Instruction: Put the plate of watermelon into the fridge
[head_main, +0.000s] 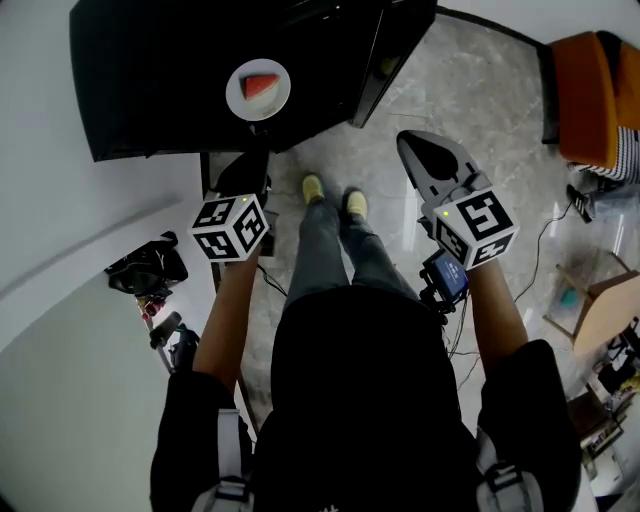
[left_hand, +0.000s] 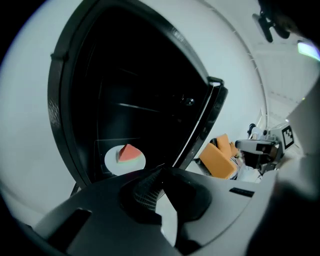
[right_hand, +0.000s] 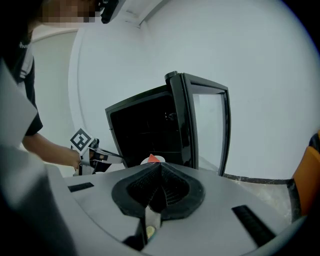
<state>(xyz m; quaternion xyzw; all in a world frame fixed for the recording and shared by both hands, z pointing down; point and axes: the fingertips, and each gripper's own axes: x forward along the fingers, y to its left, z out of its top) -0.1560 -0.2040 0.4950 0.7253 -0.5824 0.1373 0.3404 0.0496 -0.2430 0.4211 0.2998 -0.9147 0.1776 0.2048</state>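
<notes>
The white plate (head_main: 258, 90) with a red watermelon slice (head_main: 260, 85) rests on a shelf inside the open black fridge (head_main: 160, 70). The left gripper view shows the plate (left_hand: 125, 162) low in the dark interior, just beyond my left gripper (left_hand: 160, 172). My left gripper (head_main: 250, 165) hangs right in front of the fridge opening, shut and empty. My right gripper (head_main: 412, 148) is off to the right of the fridge door (head_main: 395, 50), its jaws pressed together with nothing between them. Past its tips the plate (right_hand: 151, 160) peeks out.
The fridge door (right_hand: 200, 125) stands swung open between the two grippers. An orange chair (head_main: 590, 90) is at the far right, a cardboard box (head_main: 600, 300) and cables lie on the floor right, and a black bag (head_main: 148, 265) lies by the white wall left.
</notes>
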